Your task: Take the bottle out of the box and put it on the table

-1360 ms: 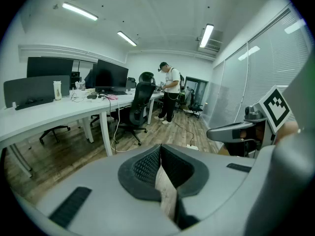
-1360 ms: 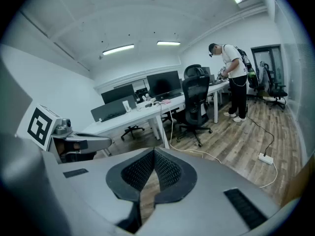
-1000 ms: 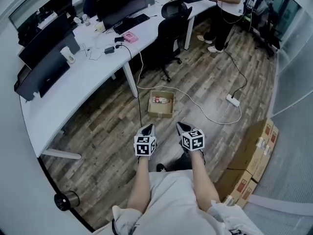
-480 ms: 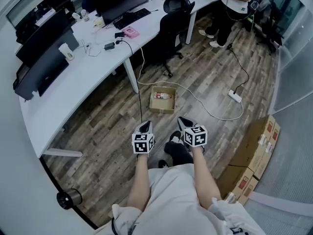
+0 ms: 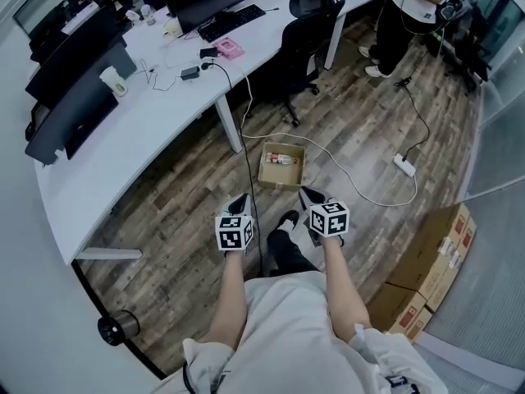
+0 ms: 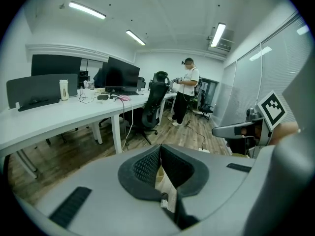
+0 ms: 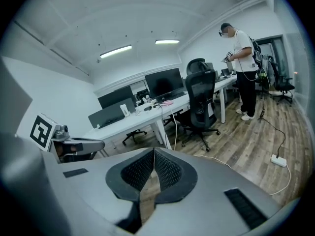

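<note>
Closed and empty, left gripper [image 5: 239, 199] and right gripper [image 5: 305, 194] are hovering near box [image 5: 277, 184] on floor [image 5: 189, 195]; 1 bottle [image 5: 281, 158] is lying inside.

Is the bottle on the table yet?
No, the bottle lies inside the cardboard box on the floor, not on the table.

The bottle [image 5: 280, 158] in the box [image 5: 283, 180] is too small for its label to be read. The standing person [image 5: 410, 11] is cut off at the head view's top edge.
</note>
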A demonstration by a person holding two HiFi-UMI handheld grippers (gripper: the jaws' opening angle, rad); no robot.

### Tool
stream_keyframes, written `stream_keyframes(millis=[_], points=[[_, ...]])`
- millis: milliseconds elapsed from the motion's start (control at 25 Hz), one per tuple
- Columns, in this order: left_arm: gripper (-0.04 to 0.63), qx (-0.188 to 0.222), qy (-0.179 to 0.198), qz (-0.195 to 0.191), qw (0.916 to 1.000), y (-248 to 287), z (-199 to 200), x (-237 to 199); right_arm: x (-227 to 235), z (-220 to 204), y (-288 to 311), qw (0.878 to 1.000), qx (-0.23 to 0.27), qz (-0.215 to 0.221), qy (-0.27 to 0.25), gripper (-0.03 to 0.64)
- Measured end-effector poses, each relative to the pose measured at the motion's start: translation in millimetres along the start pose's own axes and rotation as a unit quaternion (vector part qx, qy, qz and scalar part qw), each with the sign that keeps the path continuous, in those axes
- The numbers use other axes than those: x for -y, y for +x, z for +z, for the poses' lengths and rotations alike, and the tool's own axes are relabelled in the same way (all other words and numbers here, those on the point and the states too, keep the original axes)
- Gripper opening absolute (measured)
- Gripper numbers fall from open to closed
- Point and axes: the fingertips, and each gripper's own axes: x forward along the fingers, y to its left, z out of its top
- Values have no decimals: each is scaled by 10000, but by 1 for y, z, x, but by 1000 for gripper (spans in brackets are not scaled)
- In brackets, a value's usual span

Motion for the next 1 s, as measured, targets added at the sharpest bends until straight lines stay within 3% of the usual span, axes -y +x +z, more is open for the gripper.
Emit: stream_keyframes(millis=[240,760,1000], points=[[15,-154,21,-108,9998,58,31,-21,34,32,50,9998,-5,-42,216,41],[15,-487,446,-480,9967,183,109,-36,117,116,143,9968,177,-174,764,41],[15,-602,591,-561,9949,233,138,-52,144,156,194,9967,186,-145,781,41]])
